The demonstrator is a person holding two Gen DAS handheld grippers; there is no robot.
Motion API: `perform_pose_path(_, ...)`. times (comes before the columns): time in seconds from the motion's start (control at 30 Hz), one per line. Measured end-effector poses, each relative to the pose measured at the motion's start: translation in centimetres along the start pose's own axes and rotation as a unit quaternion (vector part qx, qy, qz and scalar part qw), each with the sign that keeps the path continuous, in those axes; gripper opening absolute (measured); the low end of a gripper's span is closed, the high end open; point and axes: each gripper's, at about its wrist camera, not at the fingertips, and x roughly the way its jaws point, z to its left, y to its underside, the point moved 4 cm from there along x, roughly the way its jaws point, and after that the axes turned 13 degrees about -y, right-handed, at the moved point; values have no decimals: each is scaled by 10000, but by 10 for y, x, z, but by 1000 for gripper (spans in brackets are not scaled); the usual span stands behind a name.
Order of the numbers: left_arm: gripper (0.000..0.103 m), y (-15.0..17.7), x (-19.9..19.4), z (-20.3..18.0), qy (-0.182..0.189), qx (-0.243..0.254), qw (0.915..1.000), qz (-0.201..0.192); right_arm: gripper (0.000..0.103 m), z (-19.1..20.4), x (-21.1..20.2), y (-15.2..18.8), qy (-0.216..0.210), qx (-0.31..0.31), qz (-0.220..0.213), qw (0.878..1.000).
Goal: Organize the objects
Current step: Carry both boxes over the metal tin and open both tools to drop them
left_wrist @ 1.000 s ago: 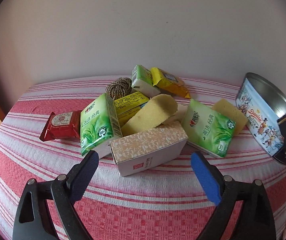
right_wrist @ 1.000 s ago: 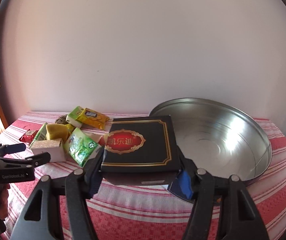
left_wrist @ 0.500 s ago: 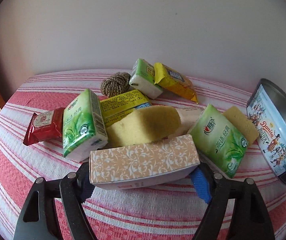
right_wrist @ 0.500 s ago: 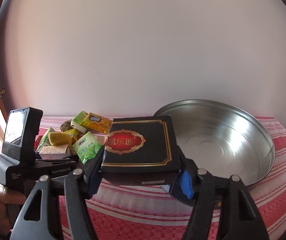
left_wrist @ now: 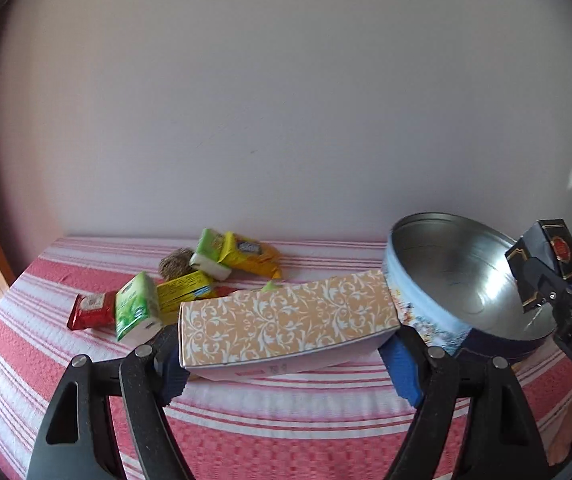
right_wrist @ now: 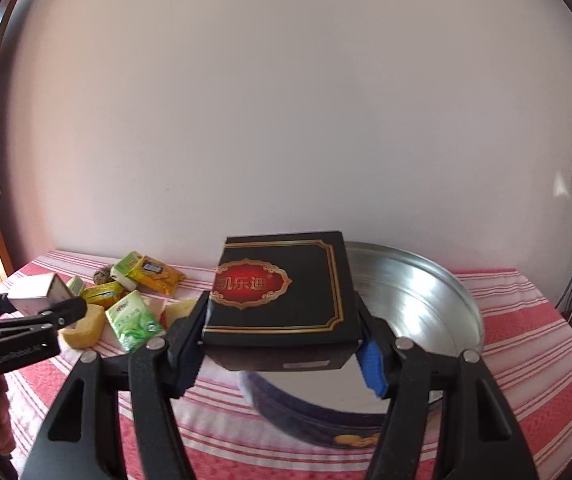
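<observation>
The patterned box (left_wrist: 286,320) hides the middle of the pile behind it in the left wrist view, where a sliver of green pack barely clears its top edge; from the right wrist view the black box (right_wrist: 281,292) covers the near wall of the round tin (right_wrist: 418,304). The tin's printed side is blurred. The left gripper (left_wrist: 286,364) clamps the patterned box by its two short ends, lifted off the striped tablecloth (left_wrist: 286,432), tilted with its right end higher and just beside the tin's rim. The right gripper (right_wrist: 281,354) grips the black box with a red and gold emblem, held above the tin's near edge. Bare cloth lies in front of both grippers. The red packet (left_wrist: 91,310), green tissue pack (left_wrist: 137,316) and yellow packet (left_wrist: 251,256) lie left of the tin, near the wall
</observation>
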Motion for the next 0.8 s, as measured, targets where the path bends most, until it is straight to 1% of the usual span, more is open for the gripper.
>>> perform_pose_path(0.07, 81, -4, -6, -25, 164, 65, 9998, -25, 65, -22, -4, -2, 161, 40, -54, 9998)
perform_pose_path(0.13, 81, -7, -3, -50, 309, 110, 9995, 35, 65, -42, -5, -3, 365, 44, -69, 9993)
perform_pose_path(0.2, 81, -9, 1, -75, 376, 187, 9990, 116, 65, -64, -3, -4, 490, 103, -61, 9987)
perform_pose_path(0.33, 81, -13, 21, -127, 453, 430, 9976, 282, 65, -90, 6, -4, 679, 65, 78, 9976)
perform_pose_path(0.43, 81, -8, 40, -154, 482, 538, 9957, 582, 65, -102, 15, -3, 741, 90, 252, 9969)
perform_pose_path(0.47, 81, -6, 45, -161, 518, 555, 9950, 655, 65, -105, 18, -1, 746, 83, 329, 9966)
perform_pose_path(0.53, 81, -1, 51, -168, 409, 681, 9945, 685, 65, -110, 24, 1, 685, 162, 494, 9963)
perform_pose_path(0.6, 81, 4, 56, -172, 418, 782, 9930, 777, 64, -118, 28, 3, 608, 388, 625, 9954)
perform_pose_path(0.67, 81, 4, 57, -175, 376, 858, 9928, 748, 64, -123, 29, 4, 530, 569, 673, 9947)
perform_pose_path(0.8, 81, 5, 58, -177, 319, 961, 9924, 704, 64, -120, 33, 8, 561, 555, 722, 9943)
